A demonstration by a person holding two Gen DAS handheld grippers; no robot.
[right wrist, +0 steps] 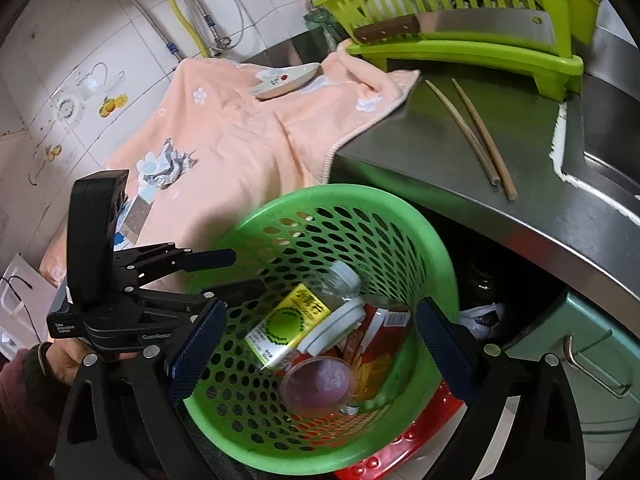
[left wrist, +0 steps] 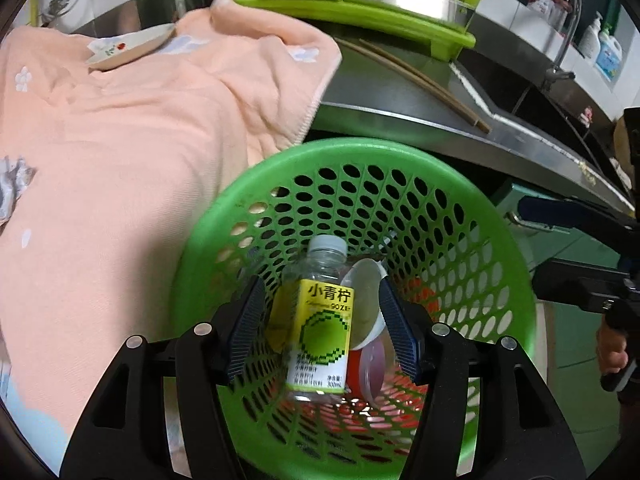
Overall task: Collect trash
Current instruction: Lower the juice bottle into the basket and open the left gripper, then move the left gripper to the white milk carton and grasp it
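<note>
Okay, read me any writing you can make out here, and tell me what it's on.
"小青柠" on the bottle label, in the basket.
"300ml" low on that label; the other small print is too blurred.
"Data Acquisition System" on the left gripper; the word beside it is unclear.

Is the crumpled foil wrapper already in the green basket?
No. In the right wrist view the crumpled foil wrapper lies on the peach towel, outside the green basket.

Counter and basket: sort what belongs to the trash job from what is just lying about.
Job:
green basket
bottle in it
plastic cup in it
crumpled wrapper on the towel

Lying about:
chopsticks
dish
cleaver
drying rack
peach towel
</note>
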